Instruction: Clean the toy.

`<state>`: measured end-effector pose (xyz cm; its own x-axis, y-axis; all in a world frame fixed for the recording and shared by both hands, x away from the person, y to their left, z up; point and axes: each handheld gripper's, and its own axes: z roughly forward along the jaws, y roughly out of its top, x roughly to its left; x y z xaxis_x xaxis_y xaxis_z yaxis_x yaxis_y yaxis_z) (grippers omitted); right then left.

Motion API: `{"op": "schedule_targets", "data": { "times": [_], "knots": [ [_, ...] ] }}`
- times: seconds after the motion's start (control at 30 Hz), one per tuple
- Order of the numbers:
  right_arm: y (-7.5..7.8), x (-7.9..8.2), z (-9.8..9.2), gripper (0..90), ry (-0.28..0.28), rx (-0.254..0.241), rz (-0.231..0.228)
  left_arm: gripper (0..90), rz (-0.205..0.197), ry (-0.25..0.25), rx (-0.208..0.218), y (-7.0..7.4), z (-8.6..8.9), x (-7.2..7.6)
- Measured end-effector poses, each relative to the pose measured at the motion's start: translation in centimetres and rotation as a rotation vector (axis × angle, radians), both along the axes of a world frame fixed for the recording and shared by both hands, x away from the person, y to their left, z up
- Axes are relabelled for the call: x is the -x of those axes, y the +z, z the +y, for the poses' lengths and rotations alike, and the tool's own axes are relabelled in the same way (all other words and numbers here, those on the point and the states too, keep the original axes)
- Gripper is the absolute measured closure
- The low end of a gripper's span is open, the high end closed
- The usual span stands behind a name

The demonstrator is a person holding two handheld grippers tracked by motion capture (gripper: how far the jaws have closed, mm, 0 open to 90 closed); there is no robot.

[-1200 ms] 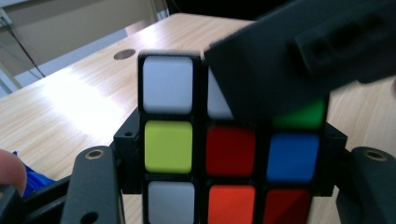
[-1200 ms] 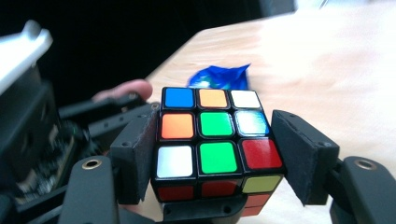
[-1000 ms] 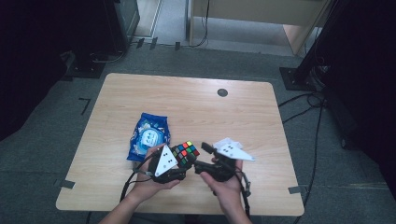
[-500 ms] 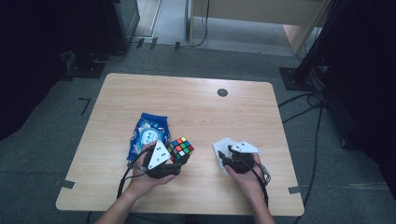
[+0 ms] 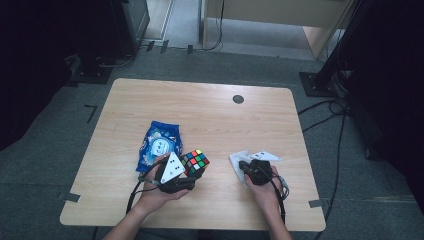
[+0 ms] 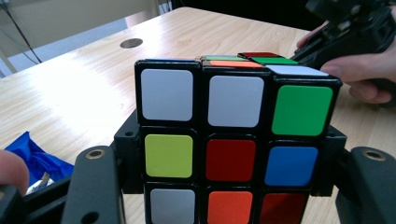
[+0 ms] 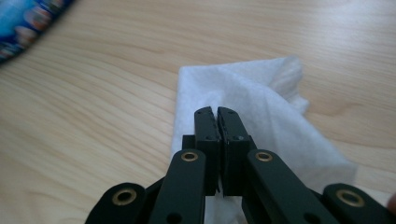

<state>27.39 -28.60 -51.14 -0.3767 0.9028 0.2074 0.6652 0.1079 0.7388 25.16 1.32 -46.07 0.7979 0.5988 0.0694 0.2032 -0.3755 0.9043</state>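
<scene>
A scrambled colour cube (image 5: 196,161) is held just above the wooden table (image 5: 210,120), with my left gripper (image 5: 191,172) shut on its sides. In the left gripper view the cube (image 6: 229,135) sits between both jaws, its white, green, yellow, red, blue and orange stickers facing the camera. To the right, my right gripper (image 5: 245,167) points down onto a crumpled white wipe (image 5: 237,160). Its jaws have just been closing and now stand together (image 7: 217,114), pinching a fold of the wipe (image 7: 266,98).
A blue wipes packet (image 5: 159,142) lies left of the cube, close to my left hand. A round cable hole (image 5: 238,99) sits in the far part of the table. Cables trail from both grippers toward the near edge. The floor around is dark, with stands and cables.
My right gripper left the cube, moved right and down onto the white wipe, and its jaws closed. The left gripper kept the cube in place.
</scene>
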Motion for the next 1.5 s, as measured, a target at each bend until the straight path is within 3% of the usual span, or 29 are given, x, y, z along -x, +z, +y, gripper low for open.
{"op": "schedule_targets", "data": {
  "times": [0.07, 0.23, 0.37, 0.47, 0.57, 0.7, 0.73, 0.83, 0.9, 1.0, 1.03, 1.13, 1.23, 1.3, 1.37, 1.5],
  "knots": [
    [1.3, 0.7, 0.7, 89.4, 0.037, -0.048, -0.064, 33.9, 0.003, -0.003, -0.001, -0.1, -0.1, 0.0],
    [6.4, 3.3, 3.6, 89.5, 0.150, -0.185, -0.235, 33.9, 0.002, -0.019, -0.007, -0.2, -0.5, 0.2],
    [8.8, 5.0, 5.9, 89.3, 0.251, -0.251, -0.305, 33.9, 0.002, -0.039, -0.001, -0.2, -0.9, 0.6],
    [9.3, 5.7, 7.6, 89.2, 0.324, -0.293, -0.304, 33.9, -0.004, -0.055, -0.007, -0.2, -1.3, 0.9],
    [9.0, 5.9, 8.8, 88.9, 0.357, -0.285, -0.296, 33.9, -0.008, -0.066, -0.015, -0.2, -1.5, 1.2],
    [8.4, 5.3, 8.7, 88.7, 0.346, -0.303, -0.269, 33.9, -0.003, -0.072, -0.025, -0.5, -1.6, 1.2],
    [8.2, 5.0, 8.4, 88.7, 0.336, -0.324, -0.264, 33.9, -0.008, -0.079, -0.028, -0.5, -1.6, 1.2],
    [7.5, 4.2, 7.4, 89.0, 0.266, -0.312, -0.245, 34.0, -0.014, -0.083, -0.023, -0.4, -1.7, 1.3],
    [6.9, 3.7, 6.6, 89.2, 0.204, -0.253, -0.234, 34.0, -0.011, -0.080, -0.017, -0.3, -1.5, 1.3],
    [5.7, 3.0, 5.4, 89.3, 0.130, -0.225, -0.181, 34.0, -0.006, -0.069, -0.005, -0.3, -1.2, 1.0],
    [5.4, 3.0, 5.0, 89.3, 0.114, -0.251, -0.180, 34.0, -0.004, -0.062, -0.008, -0.3, -1.2, 0.9],
    [6.0, 3.6, 5.2, 89.3, 0.136, -0.299, -0.223, 34.0, -0.002, -0.052, -0.020, -0.5, -1.2, 0.7],
    [7.9, 5.0, 6.7, 89.1, 0.245, -0.360, -0.295, 34.0, 0.000, -0.053, -0.023, -0.5, -1.4, 0.8],
    [8.5, 5.4, 7.6, 89.0, 0.293, -0.400, -0.283, 34.0, -0.004, -0.061, -0.022, -0.5, -1.5, 0.9],
    [8.5, 5.5, 8.2, 88.9, 0.310, -0.409, -0.266, 34.0, -0.007, -0.068, -0.016, -0.3, -1.5, 1.1],
    [7.7, 4.8, 7.7, 88.9, 0.275, -0.421, -0.237, 34.0, -0.007, -0.070, -0.008, -0.1, -1.2, 1.1]
  ]
}}
